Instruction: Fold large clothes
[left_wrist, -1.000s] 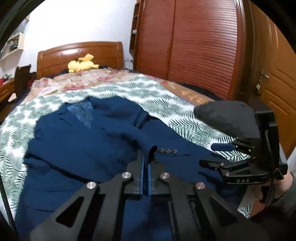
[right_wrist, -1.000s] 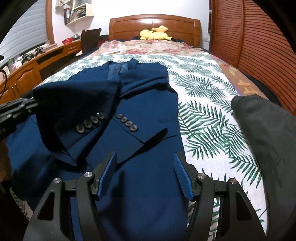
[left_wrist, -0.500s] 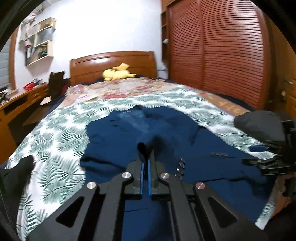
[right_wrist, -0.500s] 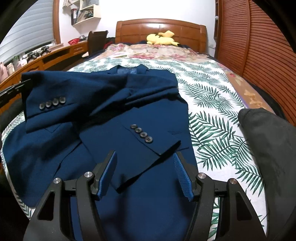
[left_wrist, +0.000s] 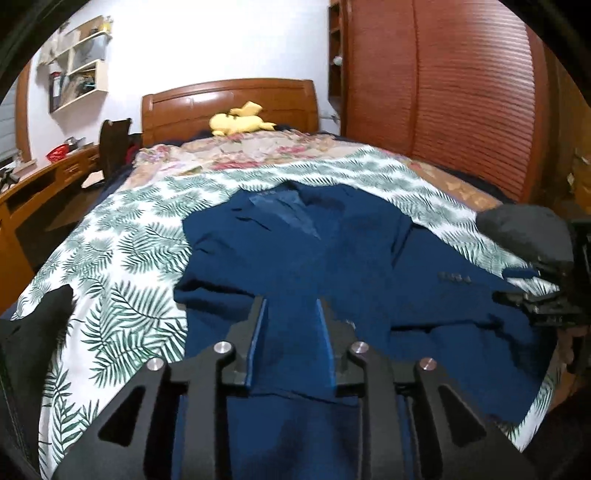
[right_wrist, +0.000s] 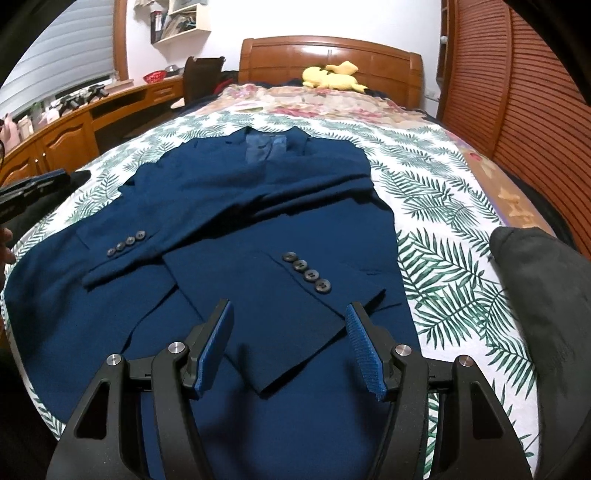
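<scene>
Nearest my right camera, the right gripper (right_wrist: 290, 343) hangs with its jaws standing wide and nothing between them; its fingers (right_wrist: 364, 354) are faced with ribbed blue pads on matte black linkages studded with bright round pins. Just beyond them the navy suit jacket (right_wrist: 240, 206) lies flat on the bed, a smooth, fine-woven cloth with both sleeves folded across the front. The near sleeve cuff (right_wrist: 295, 295) ends in a squared corner carrying four dark, four-holed buttons (right_wrist: 306, 271) in a slanted row; the other cuff (right_wrist: 122, 254) shows four smaller ones and lies further left.

From my left camera, the left gripper (left_wrist: 290, 332) sits low over the jacket's hem area, its jaws opening to a narrow gap; I see dark blue cloth behind that gap, but the pads do not press on it. The same jacket (left_wrist: 332, 258) spreads ahead, its lighter, slightly shiny lining (left_wrist: 288, 210) showing at the collar.

The jacket rests on a white sheet printed with green palm fronds (right_wrist: 443, 206). A rounded dark grey bundle (right_wrist: 546, 314) of soft fabric lies to the right. Further up is a floral quilt (right_wrist: 314, 96), then a yellow plush toy (right_wrist: 328, 75) against the glossy curved wooden headboard (right_wrist: 332, 55). A ribbed wooden wardrobe (left_wrist: 461, 92) lines the right side.
</scene>
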